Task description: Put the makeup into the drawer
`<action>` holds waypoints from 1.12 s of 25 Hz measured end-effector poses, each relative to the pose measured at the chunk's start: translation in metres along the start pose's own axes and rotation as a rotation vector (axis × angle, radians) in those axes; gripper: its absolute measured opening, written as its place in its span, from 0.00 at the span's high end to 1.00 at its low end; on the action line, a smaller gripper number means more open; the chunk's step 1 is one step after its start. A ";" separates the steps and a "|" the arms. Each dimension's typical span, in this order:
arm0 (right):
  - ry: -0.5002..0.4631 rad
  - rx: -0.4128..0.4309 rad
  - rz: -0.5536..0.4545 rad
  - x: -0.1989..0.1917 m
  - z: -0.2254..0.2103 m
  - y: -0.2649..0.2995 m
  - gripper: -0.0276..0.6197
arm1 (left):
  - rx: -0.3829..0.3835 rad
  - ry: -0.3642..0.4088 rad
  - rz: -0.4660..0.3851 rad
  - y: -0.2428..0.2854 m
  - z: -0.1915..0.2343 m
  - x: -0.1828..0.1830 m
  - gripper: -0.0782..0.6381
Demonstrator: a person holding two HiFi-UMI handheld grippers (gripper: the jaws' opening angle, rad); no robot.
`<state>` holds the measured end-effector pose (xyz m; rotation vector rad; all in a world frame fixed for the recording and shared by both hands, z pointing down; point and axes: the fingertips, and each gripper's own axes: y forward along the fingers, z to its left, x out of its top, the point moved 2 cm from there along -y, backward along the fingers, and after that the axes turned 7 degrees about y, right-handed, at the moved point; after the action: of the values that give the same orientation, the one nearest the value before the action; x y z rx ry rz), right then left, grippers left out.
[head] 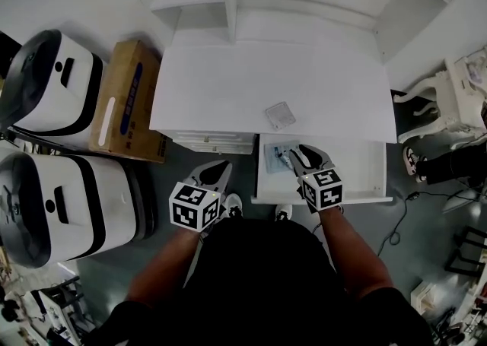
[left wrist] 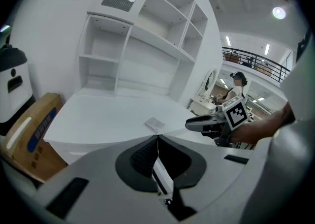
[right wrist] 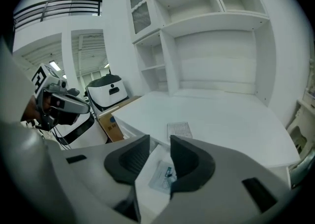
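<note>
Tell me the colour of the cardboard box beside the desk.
Brown, with a blue band on top; the head view shows the box best.

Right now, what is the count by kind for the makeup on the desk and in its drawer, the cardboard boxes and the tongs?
clear case: 1
packet: 1
cardboard box: 1
tongs: 2 (left tongs, right tongs)
Total: 5

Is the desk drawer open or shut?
Open: the drawer is pulled out past the desk edge, with a flat packet lying inside.
</note>
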<state>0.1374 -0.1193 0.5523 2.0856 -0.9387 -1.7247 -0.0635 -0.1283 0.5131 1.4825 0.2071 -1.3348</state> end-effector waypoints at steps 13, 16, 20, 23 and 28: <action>-0.025 -0.082 0.107 -0.005 -0.053 0.133 0.34 | 0.061 -0.058 0.033 -0.017 0.022 -0.020 0.88; -0.015 -0.082 0.145 -0.011 -0.060 0.144 0.34 | 0.073 -0.075 0.041 -0.019 0.027 -0.022 0.88; -0.017 -0.093 0.169 -0.019 -0.064 0.151 0.34 | 0.081 -0.086 0.051 -0.018 0.030 -0.026 0.88; -0.034 -0.100 0.143 -0.019 -0.065 0.151 0.34 | 0.083 -0.087 0.050 -0.017 0.031 -0.025 0.88; -0.037 -0.101 0.119 -0.019 -0.067 0.149 0.34 | 0.075 -0.082 0.051 -0.014 0.028 -0.023 0.88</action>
<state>0.1543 -0.2316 0.6709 1.9018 -0.9451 -1.7186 -0.0981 -0.1330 0.5291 1.4818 0.0667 -1.3718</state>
